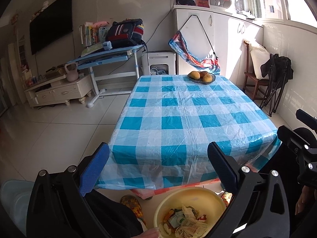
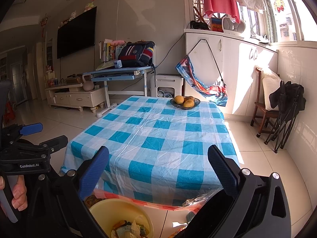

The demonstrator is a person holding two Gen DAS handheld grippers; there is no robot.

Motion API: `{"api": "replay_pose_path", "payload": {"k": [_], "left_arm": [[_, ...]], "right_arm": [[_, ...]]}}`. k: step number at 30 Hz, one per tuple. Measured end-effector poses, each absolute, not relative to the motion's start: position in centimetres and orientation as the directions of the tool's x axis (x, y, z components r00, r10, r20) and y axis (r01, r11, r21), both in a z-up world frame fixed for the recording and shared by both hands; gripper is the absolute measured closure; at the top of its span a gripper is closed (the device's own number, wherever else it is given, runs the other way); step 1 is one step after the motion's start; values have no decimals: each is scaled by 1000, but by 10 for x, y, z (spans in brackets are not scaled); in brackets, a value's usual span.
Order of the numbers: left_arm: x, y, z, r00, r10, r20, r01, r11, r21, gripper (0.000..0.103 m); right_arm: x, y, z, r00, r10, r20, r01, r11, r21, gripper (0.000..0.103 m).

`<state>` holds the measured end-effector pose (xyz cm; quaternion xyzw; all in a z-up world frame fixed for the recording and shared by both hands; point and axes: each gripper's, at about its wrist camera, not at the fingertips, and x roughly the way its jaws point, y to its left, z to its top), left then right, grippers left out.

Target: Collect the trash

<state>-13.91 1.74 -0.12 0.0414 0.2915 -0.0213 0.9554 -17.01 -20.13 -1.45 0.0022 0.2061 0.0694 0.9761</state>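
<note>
Yellow plastic basin (image 1: 200, 195) upright on the floor, just below and between the left tool's fingers, near the table's front edge. Inside, piled trash (image 1: 186, 221): crumpled wrappers, clear plastic, paper scraps, orange bits, heaped loosely at the bottom.

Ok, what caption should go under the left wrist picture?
Open left gripper hovers over a yellow basin of trash, facing a blue-checked table with a fruit bowl.

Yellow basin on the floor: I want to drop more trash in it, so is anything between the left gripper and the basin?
Nothing visible blocks it. The left gripper is open and empty, and the yellow basin sits on the floor just below it, its top uncovered, with wrappers and scraps inside. The table edge lies beyond the basin, not over it.
</note>
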Motion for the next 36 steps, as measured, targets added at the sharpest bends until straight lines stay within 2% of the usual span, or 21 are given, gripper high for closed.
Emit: {"api": "replay_pose_path", "payload": {"k": [36], "left_arm": [[-138,15,-1,830,-4,-557,64,994,89,7]], "right_arm": [[-170,-202,-17,899,123,-420,-137,991,-3,8]]}}
